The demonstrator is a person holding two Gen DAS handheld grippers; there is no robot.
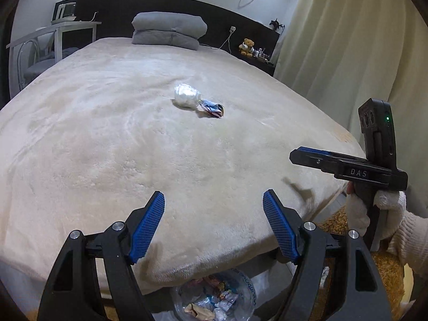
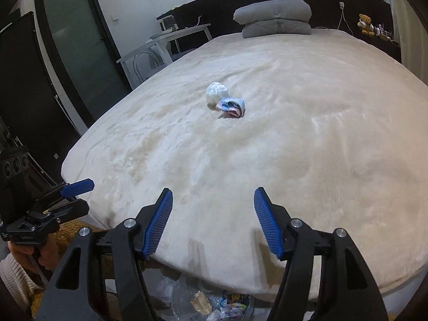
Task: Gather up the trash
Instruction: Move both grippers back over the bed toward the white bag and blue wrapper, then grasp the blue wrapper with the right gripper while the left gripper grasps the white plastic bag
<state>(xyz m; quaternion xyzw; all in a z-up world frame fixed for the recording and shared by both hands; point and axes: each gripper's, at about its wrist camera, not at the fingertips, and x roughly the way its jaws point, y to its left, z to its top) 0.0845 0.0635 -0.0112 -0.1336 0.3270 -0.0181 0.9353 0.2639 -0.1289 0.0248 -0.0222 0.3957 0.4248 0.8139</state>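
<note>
Two pieces of trash lie side by side in the middle of the cream bed cover: a crumpled white plastic wad (image 1: 186,95) (image 2: 216,91) and a crushed coloured wrapper (image 1: 211,107) (image 2: 232,107). My left gripper (image 1: 214,200) is open and empty over the bed's near edge. My right gripper (image 2: 213,196) is open and empty over the same edge; it also shows in the left wrist view (image 1: 294,155). A clear trash bin (image 1: 214,298) (image 2: 214,307) with several wrappers stands on the floor below both grippers.
The bed (image 1: 107,139) fills most of both views. A folded grey duvet (image 1: 168,30) lies at the headboard. A white desk and chair (image 1: 53,42) stand to the left, a curtain (image 1: 347,53) to the right, a dark door (image 2: 69,42) beyond. An ochre rug (image 1: 388,272) covers the floor.
</note>
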